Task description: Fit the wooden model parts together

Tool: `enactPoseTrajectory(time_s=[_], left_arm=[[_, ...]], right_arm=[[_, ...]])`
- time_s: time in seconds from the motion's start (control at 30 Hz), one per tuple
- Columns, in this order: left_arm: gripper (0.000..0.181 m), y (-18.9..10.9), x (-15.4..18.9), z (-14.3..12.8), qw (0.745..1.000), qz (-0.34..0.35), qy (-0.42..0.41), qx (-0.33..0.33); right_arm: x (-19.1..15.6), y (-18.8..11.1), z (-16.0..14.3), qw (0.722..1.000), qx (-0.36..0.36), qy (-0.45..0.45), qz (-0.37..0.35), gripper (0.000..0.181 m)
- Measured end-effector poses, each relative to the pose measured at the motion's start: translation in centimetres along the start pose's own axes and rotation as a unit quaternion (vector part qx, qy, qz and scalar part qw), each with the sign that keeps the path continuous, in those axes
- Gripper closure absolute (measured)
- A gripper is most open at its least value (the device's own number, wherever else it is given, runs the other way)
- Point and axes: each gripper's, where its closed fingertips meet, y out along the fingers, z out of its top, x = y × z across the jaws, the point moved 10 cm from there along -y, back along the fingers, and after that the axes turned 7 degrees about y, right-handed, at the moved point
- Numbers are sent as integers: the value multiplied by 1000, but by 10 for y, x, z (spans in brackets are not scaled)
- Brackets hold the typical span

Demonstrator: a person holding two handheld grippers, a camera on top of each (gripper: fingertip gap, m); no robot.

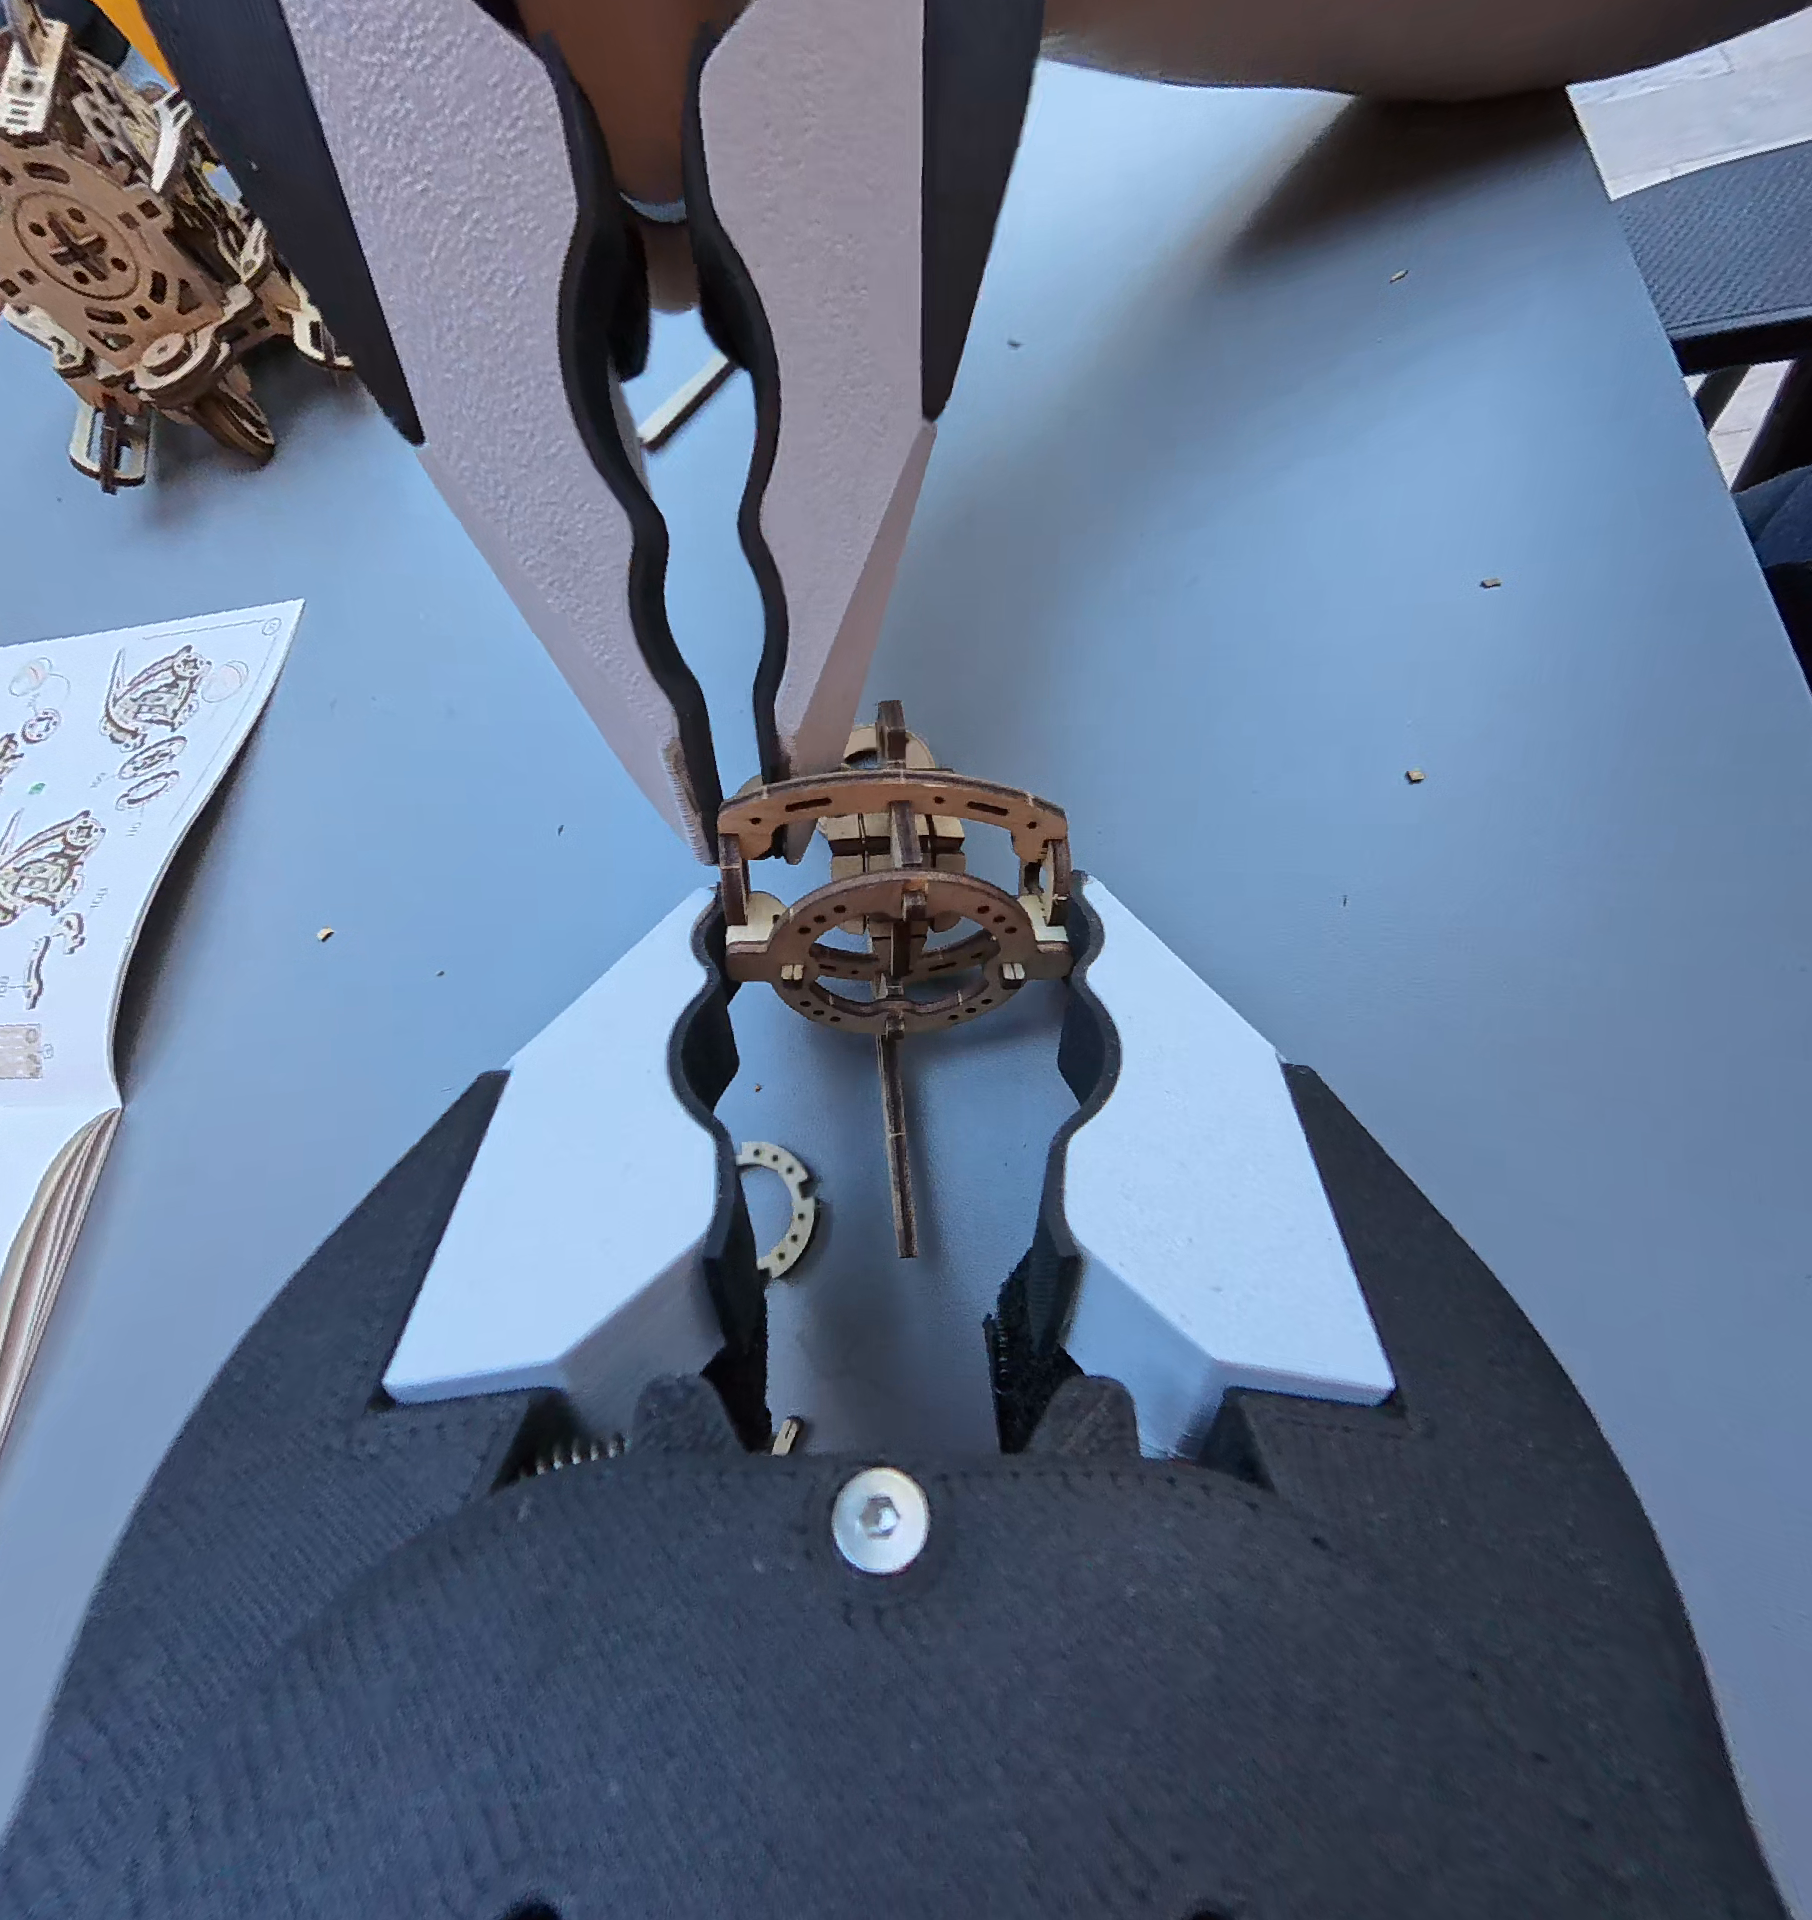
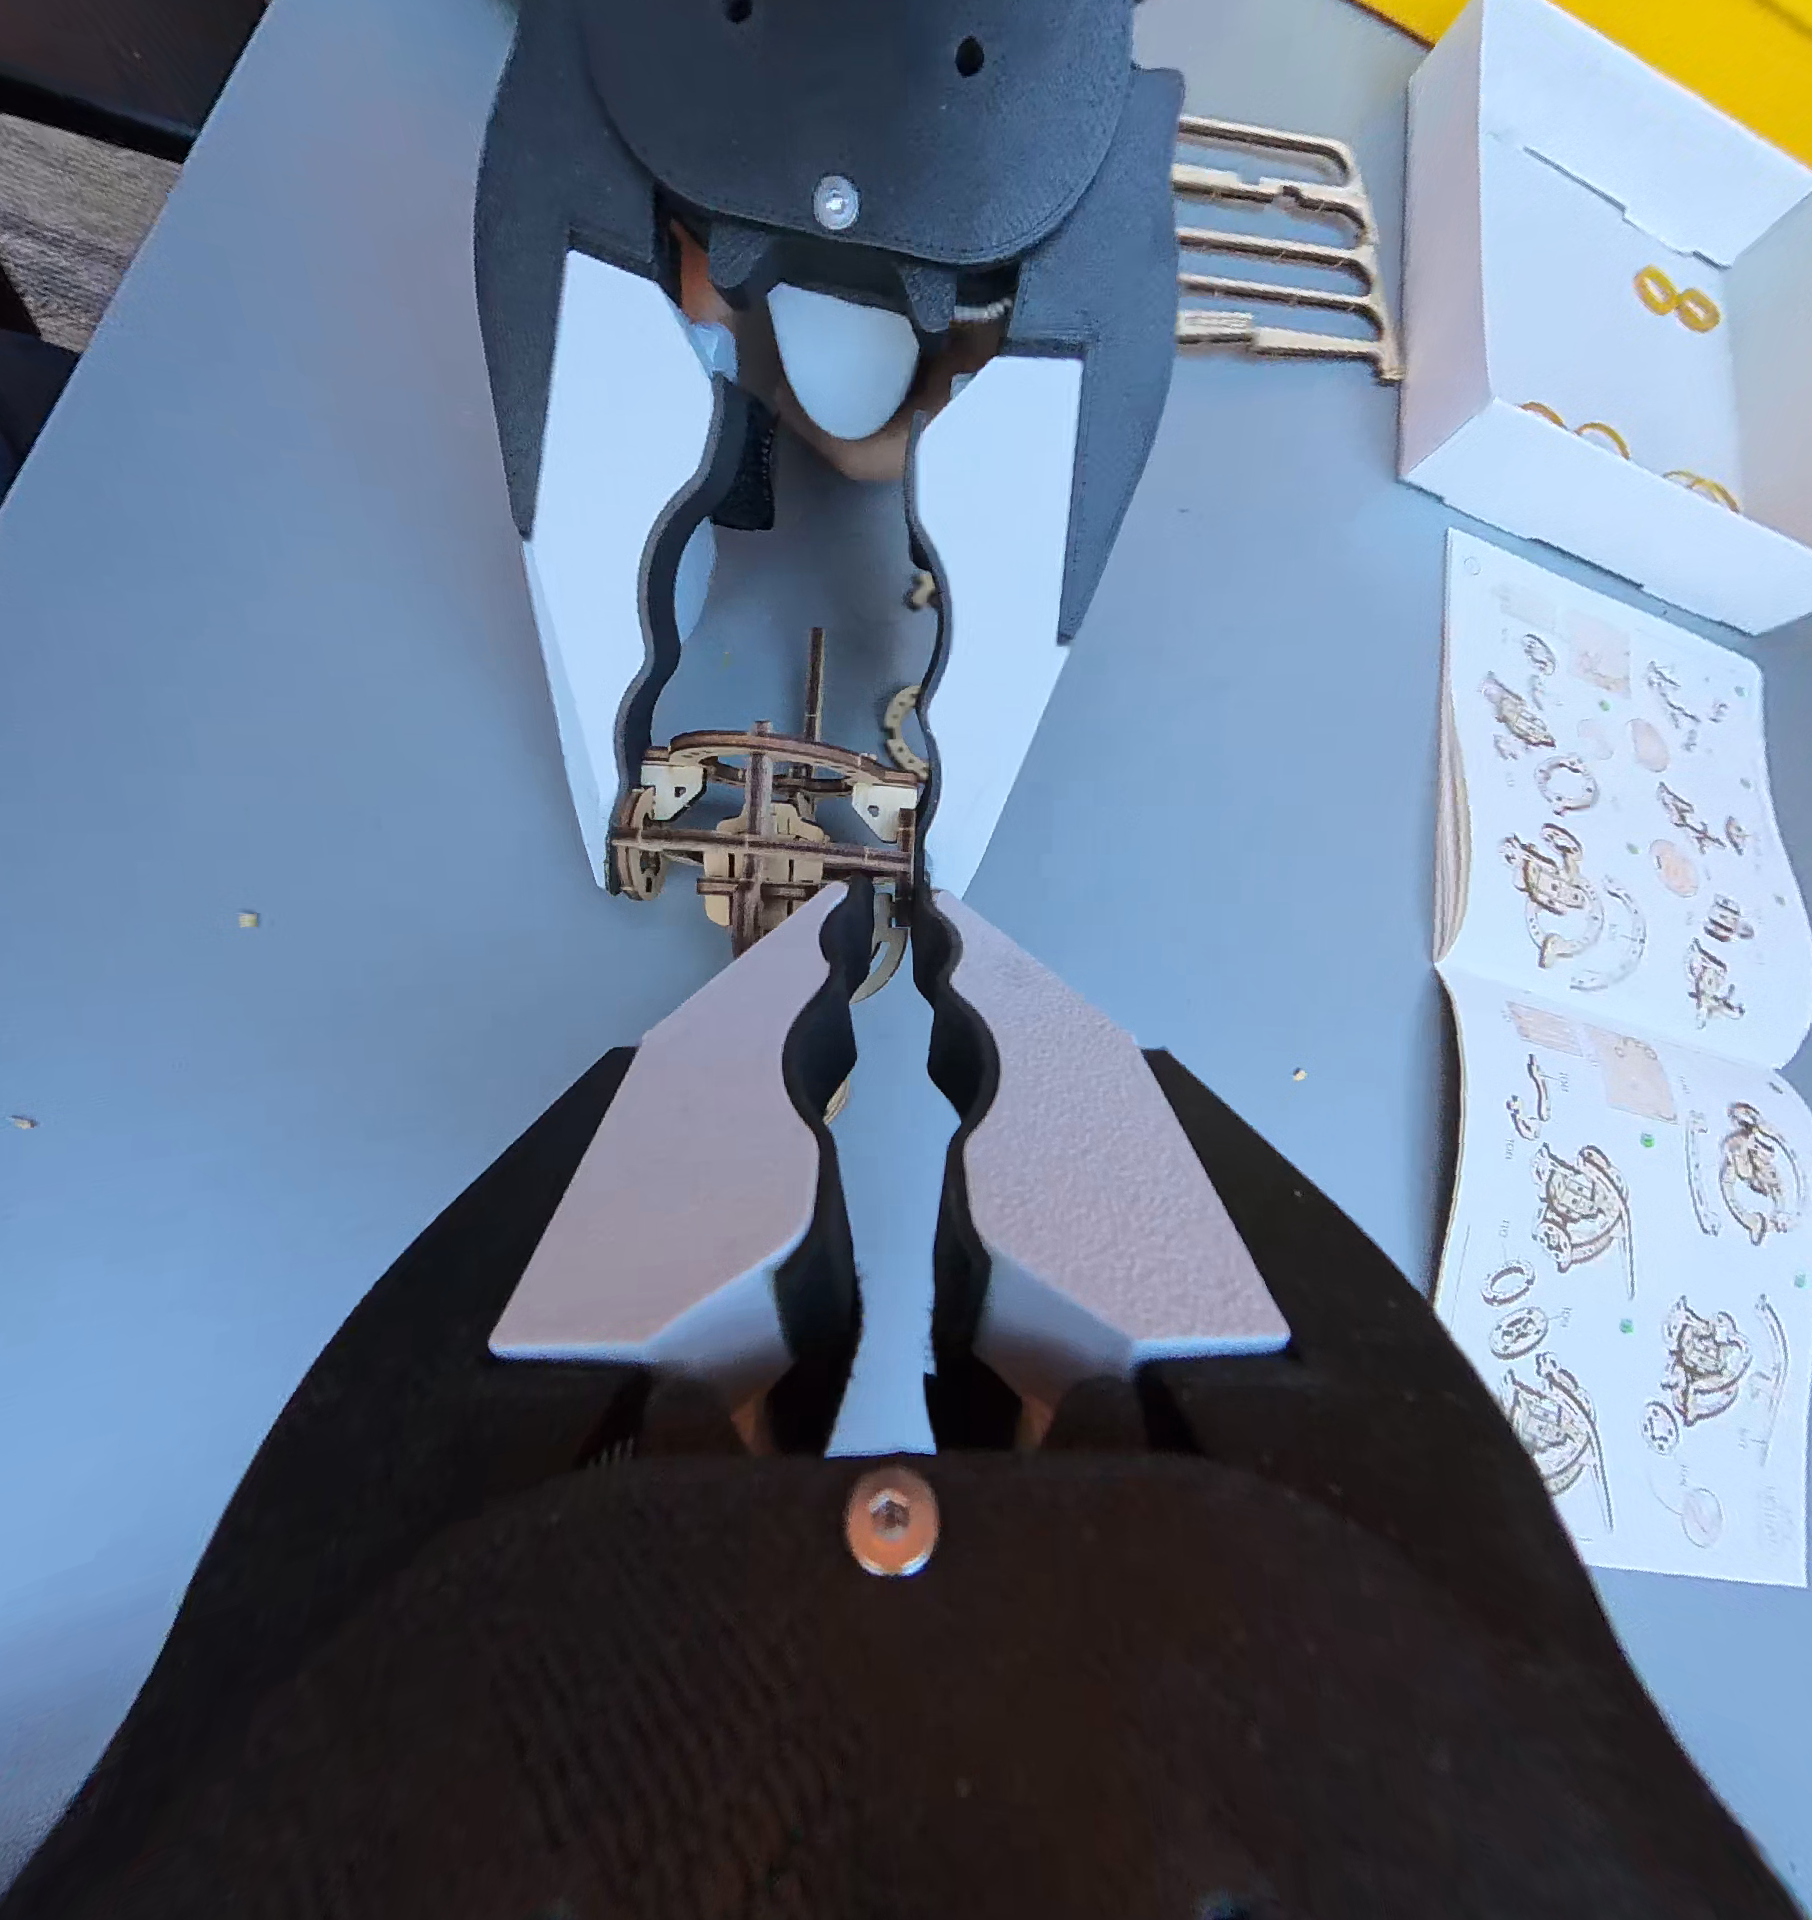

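Observation:
My left gripper (image 1: 894,925) is shut on a small wooden ring assembly (image 1: 881,966), its pads pressing the two sides. The assembly has two dark rings around a cross core, and a thin axle stick (image 1: 899,1143) points back toward the left wrist camera. My right gripper (image 1: 741,779) comes in from the far side and touches the assembly's upper left corner. In the right wrist view the right gripper (image 2: 881,899) is nearly closed on a small curved wooden piece (image 2: 878,961), held against the assembly (image 2: 756,821) in the left gripper (image 2: 767,831).
A loose wooden ring segment (image 1: 786,1205) lies on the grey table (image 1: 1297,727) under the left gripper. An open instruction booklet (image 2: 1629,1039), a white box (image 2: 1567,343) and a cut-out wooden sheet (image 2: 1286,239) lie to the right. A finished wooden model (image 1: 102,260) stands at the far left. Only a small space, under 4 cm, lies between the two pairs of fingers.

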Motion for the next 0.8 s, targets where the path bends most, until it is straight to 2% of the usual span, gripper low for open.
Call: enactPoseTrajectory(time_s=[0.1,0.2,0.33,0.8], left_arm=[[120,1,-3,-1,1000,7,8,-2],[120,1,-2,-1,1000,5,20,0],[120,1,-1,-1,1000,1,25,3],[120,1,-3,-1,1000,-8,11,4]], right_arm=[[2,0,-1,1000,0,-4,-8,175],[-1,-2,-3,999,18,-16,-29,166],[-6,-5,-5,999,28,-36,-23,172],[-6,-3,-3,998,18,-55,-24,174]])
